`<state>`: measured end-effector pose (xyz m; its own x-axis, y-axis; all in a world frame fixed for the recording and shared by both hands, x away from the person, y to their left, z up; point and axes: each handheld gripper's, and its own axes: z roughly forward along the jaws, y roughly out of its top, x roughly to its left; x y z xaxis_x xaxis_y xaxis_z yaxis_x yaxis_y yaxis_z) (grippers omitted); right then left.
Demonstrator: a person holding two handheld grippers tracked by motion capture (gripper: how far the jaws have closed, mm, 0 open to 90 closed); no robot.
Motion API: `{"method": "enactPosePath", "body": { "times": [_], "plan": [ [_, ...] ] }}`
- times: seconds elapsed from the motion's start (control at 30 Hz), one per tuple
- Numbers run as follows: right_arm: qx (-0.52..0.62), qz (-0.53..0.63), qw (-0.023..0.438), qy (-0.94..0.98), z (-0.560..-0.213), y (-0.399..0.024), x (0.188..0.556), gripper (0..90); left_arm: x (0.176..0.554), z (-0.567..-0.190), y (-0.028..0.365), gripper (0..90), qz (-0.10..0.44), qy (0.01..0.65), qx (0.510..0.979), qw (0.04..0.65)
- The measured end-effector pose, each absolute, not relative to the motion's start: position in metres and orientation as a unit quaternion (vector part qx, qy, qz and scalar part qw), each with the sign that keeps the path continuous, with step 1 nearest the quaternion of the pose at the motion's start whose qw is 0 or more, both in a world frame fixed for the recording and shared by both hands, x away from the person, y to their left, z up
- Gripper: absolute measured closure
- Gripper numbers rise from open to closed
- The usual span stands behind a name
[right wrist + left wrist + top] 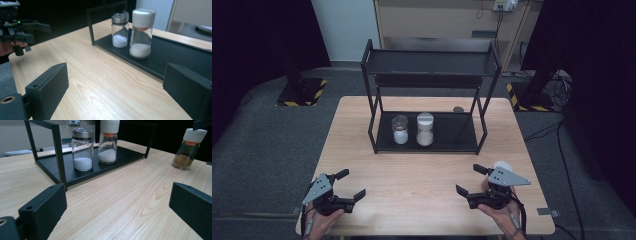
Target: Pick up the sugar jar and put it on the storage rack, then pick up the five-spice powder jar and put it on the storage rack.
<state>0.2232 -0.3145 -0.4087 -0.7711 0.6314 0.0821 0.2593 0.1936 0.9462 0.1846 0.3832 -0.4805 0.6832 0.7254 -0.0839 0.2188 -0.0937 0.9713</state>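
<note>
Right gripper (472,180): jaws stand wide apart with nothing between them, low over the near right part of the table (422,165). Left gripper (350,184): likewise released and empty, at the near left. Each is held in a person's hand at the near edge.

Item in hand, by judgement: a brown-spice jar (188,148) with a white cap and an orange collar. It stands on the bare table at the near right, just beside the right gripper and outside the rack; in the high view its cap (502,165) shows just behind that gripper.

Progress: two jars already stand side by side on the lower shelf of the black rack (373,85), left of centre. The steel-capped jar (400,129) is at left, the white-capped jar (425,128) at right; both hold white grains. The upper shelf is bare. The work appears to be shelving jars, with two placed and the brown-spice jar not yet gripped or lifted; free space remains on the lower shelf to the right.

Markings: no brand, label or legible writing is found on any jar, the rack or the grippers.
</note>
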Motion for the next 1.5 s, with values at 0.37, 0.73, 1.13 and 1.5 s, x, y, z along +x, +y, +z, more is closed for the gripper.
{"method": "enactPosePath", "body": {
  "times": [0.37,0.73,1.13,1.5],
  "plan": [
    [0.306,0.557,0.16,0.755,-0.421,-0.32,0.218,6.9,0.184,-0.481,0.384,0.3,0.218,0.336,0.704,0.587],
    [0.31,0.56,0.167,0.75,-0.431,-0.325,0.215,7.6,0.184,-0.48,0.383,0.3,0.217,0.327,0.705,0.59],
    [0.297,0.559,0.167,0.756,-0.431,-0.322,0.216,7.4,0.183,-0.48,0.382,0.3,0.217,0.328,0.706,0.59],
    [0.294,0.564,0.172,0.753,-0.429,-0.322,0.214,7.0,0.185,-0.481,0.382,0.4,0.215,0.324,0.707,0.59]
  ]
}}
